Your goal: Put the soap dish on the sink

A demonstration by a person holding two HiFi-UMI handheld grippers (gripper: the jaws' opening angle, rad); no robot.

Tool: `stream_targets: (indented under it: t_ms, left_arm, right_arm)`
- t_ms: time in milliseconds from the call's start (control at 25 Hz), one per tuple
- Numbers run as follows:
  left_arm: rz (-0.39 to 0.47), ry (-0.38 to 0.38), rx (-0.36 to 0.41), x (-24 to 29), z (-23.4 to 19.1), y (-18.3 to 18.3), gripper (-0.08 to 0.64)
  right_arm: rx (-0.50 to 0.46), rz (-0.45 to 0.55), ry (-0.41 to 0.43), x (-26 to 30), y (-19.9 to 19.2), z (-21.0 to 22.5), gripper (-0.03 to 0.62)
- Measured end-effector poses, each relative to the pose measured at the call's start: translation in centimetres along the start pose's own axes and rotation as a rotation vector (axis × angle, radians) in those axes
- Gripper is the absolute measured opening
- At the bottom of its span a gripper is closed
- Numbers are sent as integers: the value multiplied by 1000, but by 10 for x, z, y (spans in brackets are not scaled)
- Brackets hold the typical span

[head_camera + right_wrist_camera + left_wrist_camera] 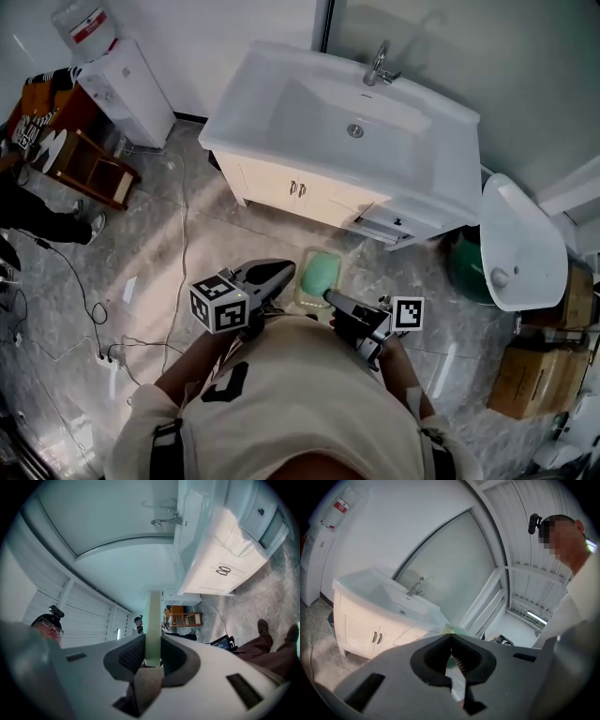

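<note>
The soap dish point(319, 273), a pale tray with a green soap in it, hangs in front of my chest over the floor, short of the sink. My left gripper point(289, 274) is shut on its left rim, and in the left gripper view a sliver of the dish point(453, 629) shows past the closed tips point(451, 637). My right gripper point(330, 298) is shut on the near right edge, with the dish's pale green edge point(153, 616) standing upright between the pads point(153, 637). The white sink point(347, 122) with its chrome faucet point(380, 64) lies ahead on a white cabinet point(300, 187).
A water dispenser point(122, 75) and a wooden stool point(89, 164) stand at the left, beside a person's legs point(37, 220). Cables and a power strip point(105, 356) lie on the floor. At the right are a loose white basin point(520, 239), a green bucket point(467, 267) and cardboard boxes point(534, 375).
</note>
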State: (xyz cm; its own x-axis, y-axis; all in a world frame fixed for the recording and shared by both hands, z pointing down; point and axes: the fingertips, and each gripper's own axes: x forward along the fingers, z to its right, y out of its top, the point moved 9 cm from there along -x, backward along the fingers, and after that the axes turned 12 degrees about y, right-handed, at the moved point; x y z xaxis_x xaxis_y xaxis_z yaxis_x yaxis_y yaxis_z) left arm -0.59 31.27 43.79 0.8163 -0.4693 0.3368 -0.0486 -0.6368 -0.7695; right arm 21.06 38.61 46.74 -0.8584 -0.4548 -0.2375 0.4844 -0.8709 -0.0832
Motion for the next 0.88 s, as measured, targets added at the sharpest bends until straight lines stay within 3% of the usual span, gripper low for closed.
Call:
stream_targets:
  t_ms: [400, 720, 880]
  left_arm:
    - [12, -53, -23, -8, -61, 40, 20]
    - [35, -29, -44, -31, -109, 57, 20]
    - [4, 1, -26, -44, -128, 55, 20]
  right_arm:
    - [-18, 24, -41, 56, 24, 10, 89]
    - [-13, 12, -56, 106, 33, 19, 91]
    - [-21, -21, -58, 132, 32, 29, 91]
